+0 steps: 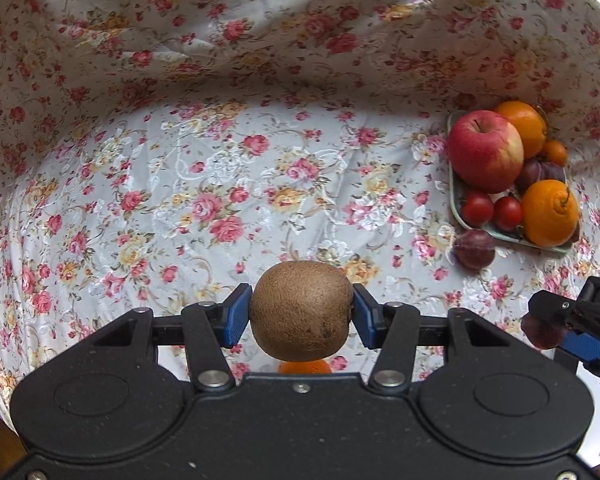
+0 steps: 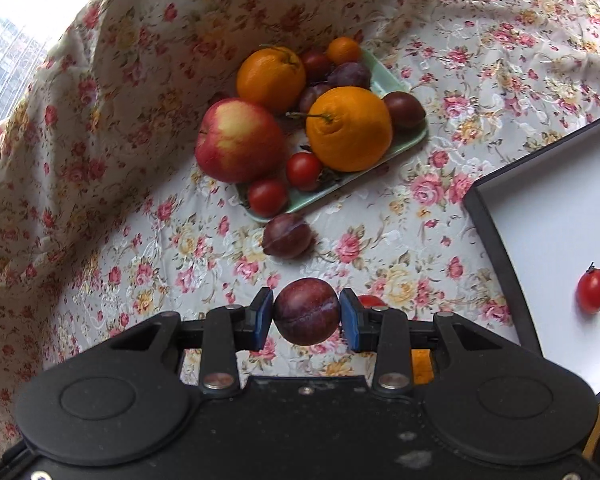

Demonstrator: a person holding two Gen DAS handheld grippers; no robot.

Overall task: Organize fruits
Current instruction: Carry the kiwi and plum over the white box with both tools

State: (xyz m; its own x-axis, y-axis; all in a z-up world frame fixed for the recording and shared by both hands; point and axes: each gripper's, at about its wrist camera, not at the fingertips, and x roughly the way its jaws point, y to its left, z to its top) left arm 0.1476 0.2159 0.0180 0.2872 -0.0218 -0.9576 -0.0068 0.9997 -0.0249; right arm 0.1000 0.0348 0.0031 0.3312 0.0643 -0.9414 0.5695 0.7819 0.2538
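From the left wrist: left gripper (image 1: pixel 301 317) pinching a brown kiwi (image 1: pixel 301 311) between blue pads above the floral tablecloth (image 1: pixel 188 184), with the pale green tray (image 1: pixel 458 208) of apple (image 1: pixel 485 151), oranges and cherry tomatoes far right, a loose plum (image 1: pixel 474 249) touching its near edge, and the right gripper's tip at the frame edge. From the right wrist alone: right gripper (image 2: pixel 306 314) clamped on a dark plum (image 2: pixel 307 311), plus a white black-rimmed tray (image 2: pixel 548 216) at right holding one cherry tomato (image 2: pixel 593 290), well apart from the green tray (image 2: pixel 418 136).
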